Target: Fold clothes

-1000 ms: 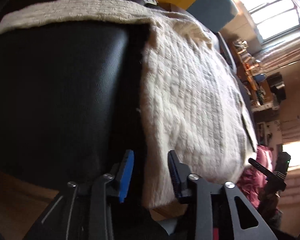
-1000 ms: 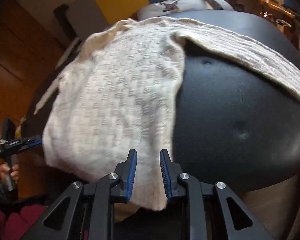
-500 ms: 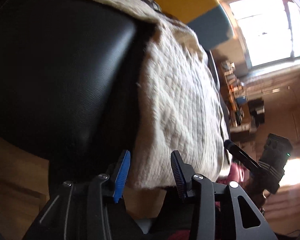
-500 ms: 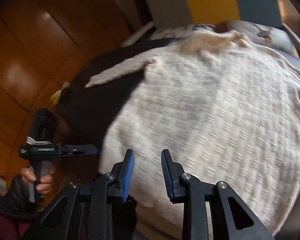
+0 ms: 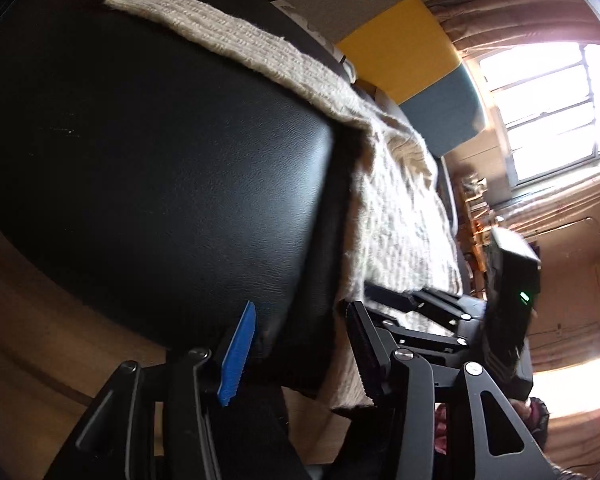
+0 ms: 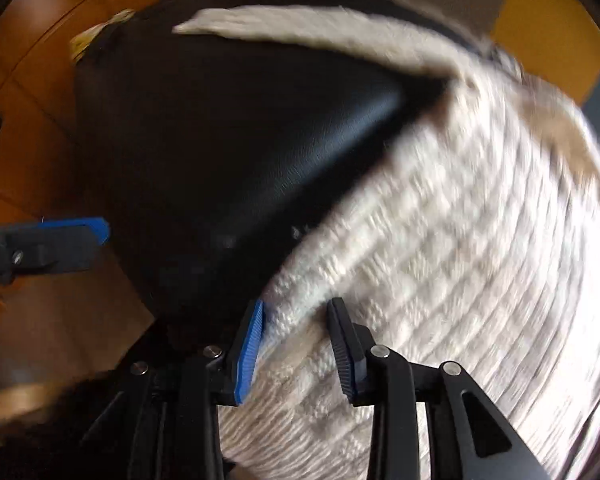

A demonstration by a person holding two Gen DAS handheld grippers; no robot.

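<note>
A cream knit sweater (image 5: 400, 220) lies spread on a black leather cushion (image 5: 160, 160), one sleeve (image 5: 240, 44) stretched out across it. My left gripper (image 5: 300, 354) is open at the cushion's near edge, and the sweater's hem corner hangs just beside its black finger (image 5: 360, 352). The right gripper (image 5: 440, 308) shows close by on the right, low over the hem. In the blurred right wrist view, my right gripper (image 6: 296, 348) is open with the sweater (image 6: 460, 260) edge lying between its fingers. The left gripper (image 6: 60, 240) shows at the left, beside the cushion (image 6: 220, 140).
Yellow and teal cushions (image 5: 400, 44) stand behind the black seat. A bright window (image 5: 548, 112) and a cluttered shelf (image 5: 476, 200) are at the right. Wooden floor (image 6: 28, 80) surrounds the seat on the left and near sides.
Both grippers have swung left along the near hem. The right gripper went from the sweater's right part to its left edge, close to the left gripper. Both stayed open.
</note>
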